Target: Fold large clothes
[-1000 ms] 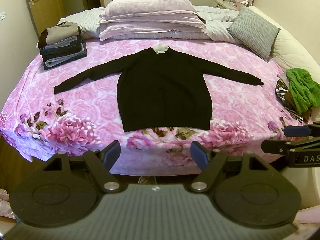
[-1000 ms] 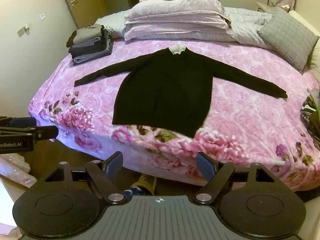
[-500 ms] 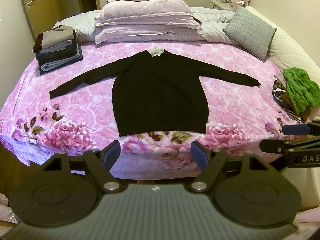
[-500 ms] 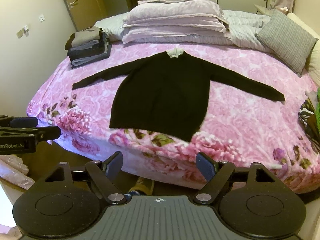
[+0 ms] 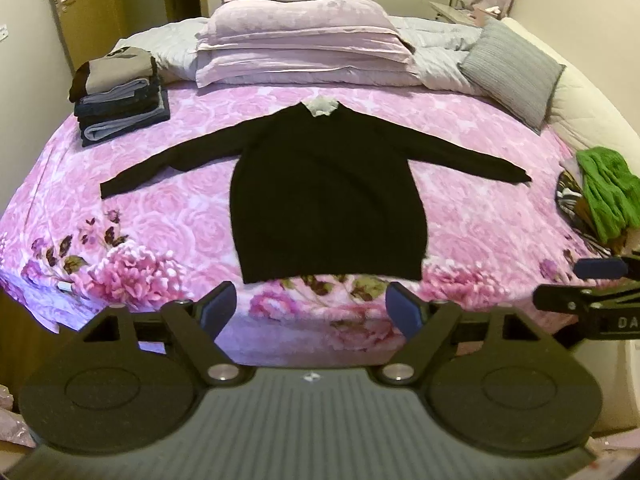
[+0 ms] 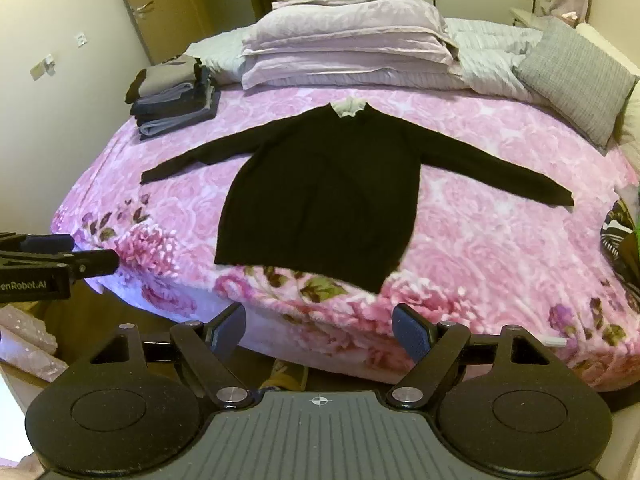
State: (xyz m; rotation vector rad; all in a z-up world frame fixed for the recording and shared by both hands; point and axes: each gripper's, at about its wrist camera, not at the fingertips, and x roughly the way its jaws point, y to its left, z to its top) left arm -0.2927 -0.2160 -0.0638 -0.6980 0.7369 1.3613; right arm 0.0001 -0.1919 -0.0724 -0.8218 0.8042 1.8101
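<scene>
A black long-sleeved sweater [image 5: 326, 200] [image 6: 320, 204] with a pale collar lies flat on the pink floral bed cover [image 5: 160, 216] [image 6: 480, 240], sleeves spread to both sides, hem toward me. My left gripper [image 5: 310, 312] hovers off the bed's near edge, just short of the hem; its jaws are opening and nothing is between them. My right gripper [image 6: 320, 330] hangs open and empty at the bed's near edge, below the hem. Each gripper shows at the side of the other's view: the right gripper [image 5: 588, 276], the left gripper [image 6: 60, 256].
A stack of folded clothes [image 5: 120, 100] [image 6: 172, 96] sits at the bed's far left. Pillows [image 5: 304, 52] and a grey cushion [image 5: 512, 68] line the head end. A green garment [image 5: 608, 188] lies on a patterned one at the right edge. A door and walls stand left.
Both views have closed in slightly on the bed, so the sweater's hem sits nearer the fingertips. The left gripper's jaws have spread a little wider.
</scene>
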